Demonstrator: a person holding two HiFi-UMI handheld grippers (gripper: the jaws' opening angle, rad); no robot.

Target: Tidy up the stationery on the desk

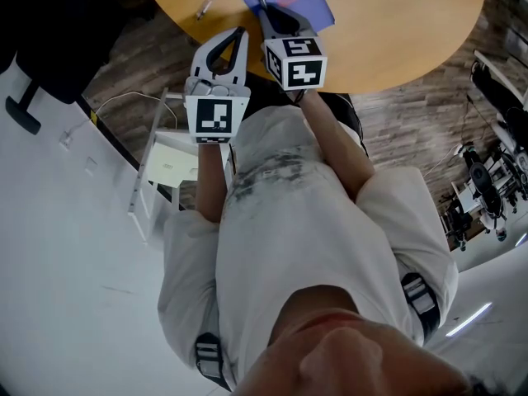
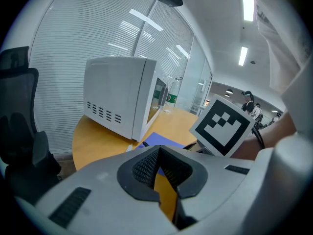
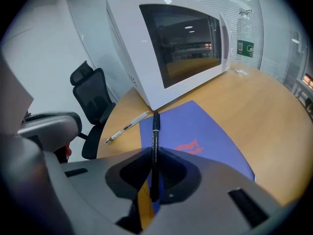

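Clasping black pen (image 3: 155, 130) in right gripper (image 3: 152, 154).

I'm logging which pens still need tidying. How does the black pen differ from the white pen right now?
The black pen is clamped in the right gripper, while the white pen lies loose on the desk. The black pen sits over the purple folder, while the white pen lies on bare wood beside it. One is dark, the other pale. Both are slim pens.

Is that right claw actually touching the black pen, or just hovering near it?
Touching. The right gripper view shows the black pen pinched between the two jaws of the right gripper, which are closed on its barrel.
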